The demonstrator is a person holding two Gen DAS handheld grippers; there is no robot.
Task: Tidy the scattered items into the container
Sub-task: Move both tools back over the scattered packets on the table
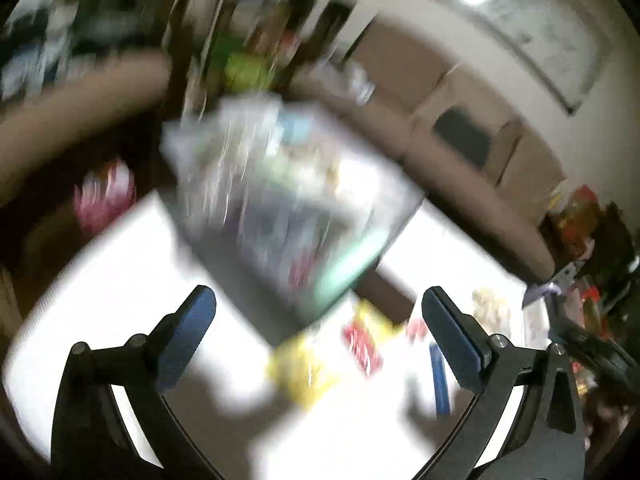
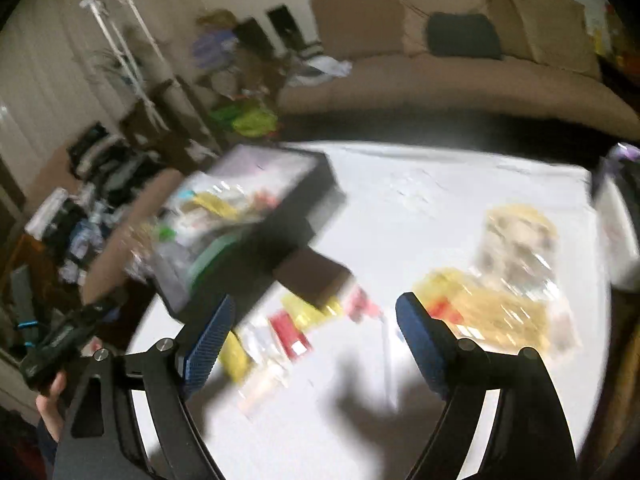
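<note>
Both pictures are smeared by motion, so small things stay vague. The left gripper (image 1: 319,304) hangs over the white desk (image 1: 100,280) with its blue fingers (image 1: 192,328) wide apart and nothing between them. The right gripper (image 2: 312,316) also has its fingers (image 2: 420,336) spread, empty, above the near part of the desk (image 2: 440,184).

The container (image 2: 256,216), a dark box already heaped with bright packets, sits at the far left of the desk in the right wrist view; in the left wrist view the container (image 1: 288,200) lies just beyond the fingers.

Loose on the desk near the right gripper lie a red packet (image 2: 290,334), a yellow packet (image 2: 234,350) and, farther right, a large clear bag of yellow snacks (image 2: 500,304). A brown sofa (image 2: 440,60) stands beyond the desk. A hand (image 2: 52,396) holding the other gripper shows at the near left edge.
</note>
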